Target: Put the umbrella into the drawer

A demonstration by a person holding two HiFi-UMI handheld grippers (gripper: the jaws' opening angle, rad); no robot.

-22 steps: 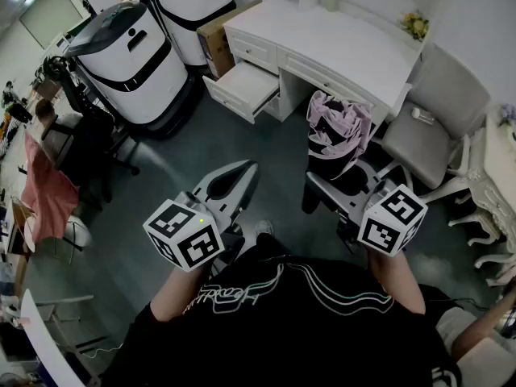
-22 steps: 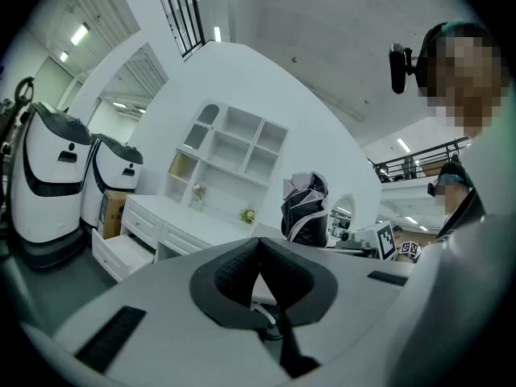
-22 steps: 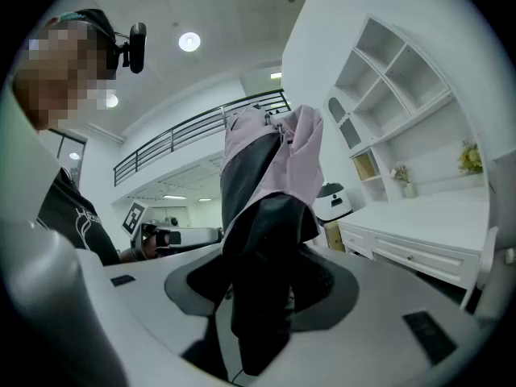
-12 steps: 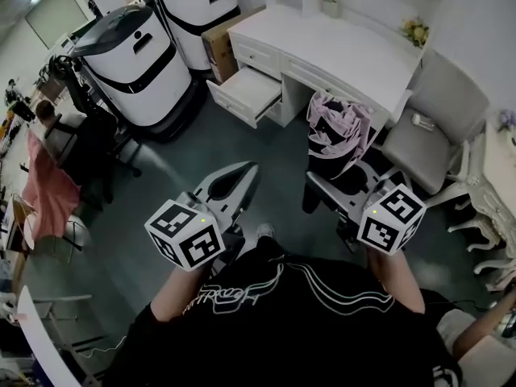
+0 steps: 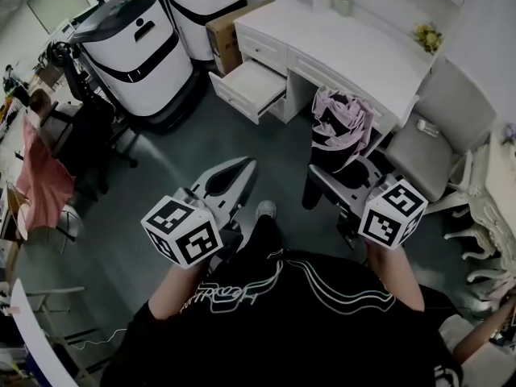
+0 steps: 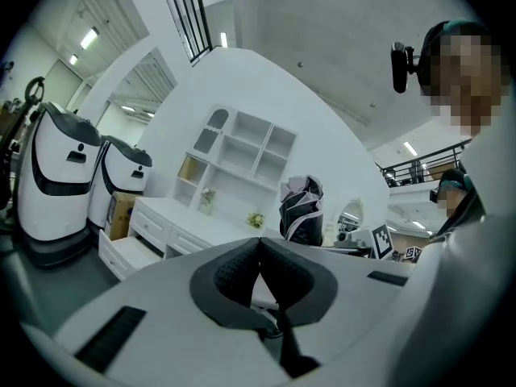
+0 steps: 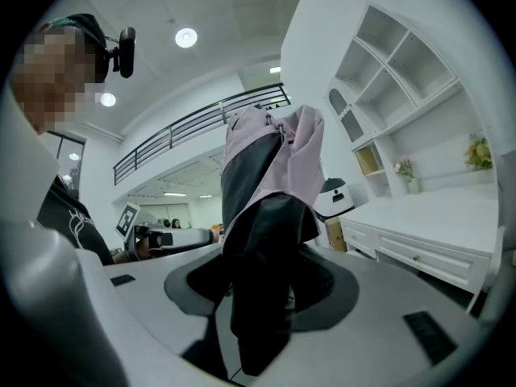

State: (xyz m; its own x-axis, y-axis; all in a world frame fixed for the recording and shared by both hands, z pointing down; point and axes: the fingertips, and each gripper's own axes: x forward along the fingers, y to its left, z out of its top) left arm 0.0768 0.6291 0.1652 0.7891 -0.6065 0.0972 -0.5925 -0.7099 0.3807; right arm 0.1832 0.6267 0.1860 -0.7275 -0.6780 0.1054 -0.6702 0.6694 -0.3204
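Note:
A folded pink-and-black umbrella (image 5: 339,131) stands upright in my right gripper (image 5: 343,172), whose jaws are shut on its lower part; the right gripper view shows the umbrella (image 7: 266,216) rising between the pads. My left gripper (image 5: 242,168) is held level beside it with its jaws closed together and nothing between them, as the left gripper view (image 6: 260,252) shows. The white desk (image 5: 355,47) lies ahead, and its left drawer (image 5: 246,89) is pulled open. The umbrella (image 6: 301,210) also appears in the left gripper view, right of centre.
Two large white-and-black robot bodies (image 5: 133,47) stand left of the desk beside a cardboard box (image 5: 224,31). A white chair (image 5: 431,127) sits at the desk's right. Flowers (image 5: 427,35) stand on the desktop. A black office chair (image 5: 85,135) is at the left.
The view has shifted slightly toward the desk; both grippers keep their pose and the umbrella stays gripped in the right one.

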